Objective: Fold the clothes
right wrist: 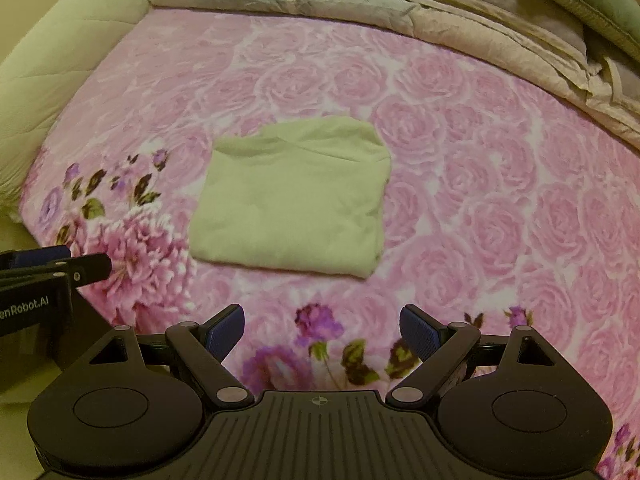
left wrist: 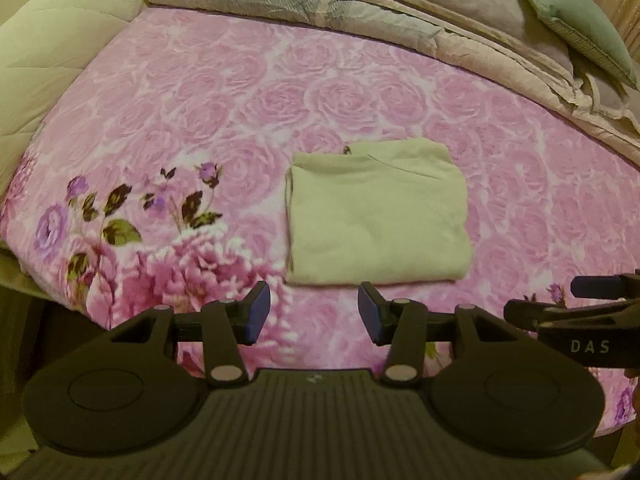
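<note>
A pale green garment (left wrist: 376,216) lies folded into a neat rectangle on the pink rose-patterned bedspread (left wrist: 240,92). It also shows in the right wrist view (right wrist: 292,196). My left gripper (left wrist: 314,312) is open and empty, just short of the garment's near edge. My right gripper (right wrist: 322,330) is open and empty, held back from the garment over the bedspread (right wrist: 500,200). The right gripper's side shows at the right edge of the left wrist view (left wrist: 580,312). The left gripper's side shows at the left edge of the right wrist view (right wrist: 52,268).
A pale quilted cover (left wrist: 52,48) lies along the bed's left side. Folded beige and grey bedding (left wrist: 400,4) and a green pillow (left wrist: 576,20) are piled at the far and right sides. The bed's near edge runs below the grippers.
</note>
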A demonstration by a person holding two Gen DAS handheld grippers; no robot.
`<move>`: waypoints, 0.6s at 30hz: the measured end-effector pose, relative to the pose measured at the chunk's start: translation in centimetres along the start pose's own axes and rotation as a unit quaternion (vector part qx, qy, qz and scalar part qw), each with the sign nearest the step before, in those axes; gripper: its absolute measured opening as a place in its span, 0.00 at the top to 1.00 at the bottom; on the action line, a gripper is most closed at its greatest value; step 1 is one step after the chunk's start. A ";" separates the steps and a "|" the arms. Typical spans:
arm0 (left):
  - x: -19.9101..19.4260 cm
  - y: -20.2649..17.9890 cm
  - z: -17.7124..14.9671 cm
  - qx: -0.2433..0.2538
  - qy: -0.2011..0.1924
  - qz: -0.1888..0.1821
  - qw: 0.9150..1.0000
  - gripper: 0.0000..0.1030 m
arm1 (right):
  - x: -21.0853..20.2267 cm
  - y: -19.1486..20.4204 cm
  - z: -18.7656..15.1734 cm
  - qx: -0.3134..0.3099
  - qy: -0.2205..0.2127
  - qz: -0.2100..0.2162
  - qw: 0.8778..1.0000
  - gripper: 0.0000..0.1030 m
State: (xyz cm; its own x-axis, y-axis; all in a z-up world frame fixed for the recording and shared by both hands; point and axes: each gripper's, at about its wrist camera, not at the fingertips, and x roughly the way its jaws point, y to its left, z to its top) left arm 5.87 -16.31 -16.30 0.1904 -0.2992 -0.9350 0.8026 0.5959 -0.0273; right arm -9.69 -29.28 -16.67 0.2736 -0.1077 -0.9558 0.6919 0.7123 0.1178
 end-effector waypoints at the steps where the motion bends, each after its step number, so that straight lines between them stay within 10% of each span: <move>1: 0.5 0.4 0.5 0.003 0.003 -0.002 1.000 0.57 | 0.4 0.2 0.4 0.005 0.003 -0.003 1.000 0.15; 18: 8.9 6.2 2.5 -0.058 0.039 -0.073 0.995 0.56 | 5.7 -1.9 2.6 0.080 0.013 -0.011 0.997 0.15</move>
State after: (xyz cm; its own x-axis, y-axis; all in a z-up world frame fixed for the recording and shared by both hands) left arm 13.98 -17.11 -23.92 0.0289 -0.3328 -0.9425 0.7470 0.6337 -0.2009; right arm -7.69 -33.00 -21.61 0.2414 -0.1014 -0.9651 0.7956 0.5902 0.1370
